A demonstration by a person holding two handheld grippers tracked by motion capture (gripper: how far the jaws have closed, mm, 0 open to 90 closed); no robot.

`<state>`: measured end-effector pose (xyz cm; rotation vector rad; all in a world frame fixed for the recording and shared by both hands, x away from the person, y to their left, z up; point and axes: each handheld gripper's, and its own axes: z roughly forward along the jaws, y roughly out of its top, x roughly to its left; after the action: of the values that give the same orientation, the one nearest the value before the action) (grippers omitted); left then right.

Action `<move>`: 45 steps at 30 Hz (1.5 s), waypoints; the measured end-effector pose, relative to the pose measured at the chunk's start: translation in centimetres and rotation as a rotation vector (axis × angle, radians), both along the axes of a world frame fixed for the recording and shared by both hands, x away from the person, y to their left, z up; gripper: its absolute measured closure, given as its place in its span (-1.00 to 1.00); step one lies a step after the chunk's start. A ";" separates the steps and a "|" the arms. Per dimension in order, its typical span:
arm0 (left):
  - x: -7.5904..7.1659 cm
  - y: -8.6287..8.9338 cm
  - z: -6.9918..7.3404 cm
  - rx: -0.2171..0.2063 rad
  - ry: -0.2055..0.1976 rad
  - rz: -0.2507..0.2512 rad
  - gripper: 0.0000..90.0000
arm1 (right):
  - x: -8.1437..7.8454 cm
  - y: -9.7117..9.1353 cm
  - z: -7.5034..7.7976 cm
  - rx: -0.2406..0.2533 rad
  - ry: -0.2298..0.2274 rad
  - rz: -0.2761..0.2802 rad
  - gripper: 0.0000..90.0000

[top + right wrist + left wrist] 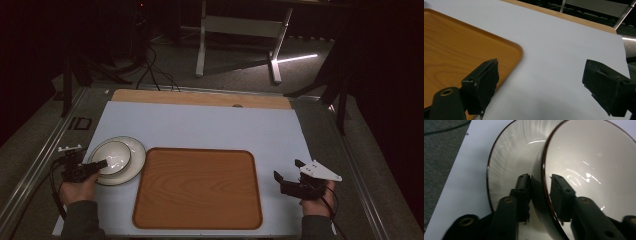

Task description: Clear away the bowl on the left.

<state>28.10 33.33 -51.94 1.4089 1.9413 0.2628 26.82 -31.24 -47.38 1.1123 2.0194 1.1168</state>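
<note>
Table (200, 125) | bowl (594, 165) rim between left claw (540, 182) jaws, pinched

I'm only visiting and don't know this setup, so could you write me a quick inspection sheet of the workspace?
Surface: pale mat on the table.
Job's things: white bowl sits in a plate; wooden tray is bare.
Clutter: nothing seen.
Grippers: left hand-held gripper straddles the bowl's rim, one jaw inside, one outside; right hand-held gripper is open over the mat.
Cables: black ones trail on the floor.
Surroundings: dark room, white stand.
</note>
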 end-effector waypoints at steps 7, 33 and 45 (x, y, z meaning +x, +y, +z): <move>-0.3 0.2 0.1 -0.042 -0.024 0.000 0.79 | 0.0 0.0 0.0 -0.003 0.002 0.001 -0.71; -1.3 0.6 1.1 -0.119 -0.138 0.026 0.79 | 0.0 0.0 0.1 -0.004 -0.003 0.006 -0.70; -1.9 0.4 2.1 -0.139 -0.192 0.024 0.79 | 0.0 0.0 0.1 -0.005 -0.003 0.008 -0.70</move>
<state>26.24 33.72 -49.84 1.2249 1.7842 0.2591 26.79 -31.20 -47.26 1.1011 2.0249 1.1158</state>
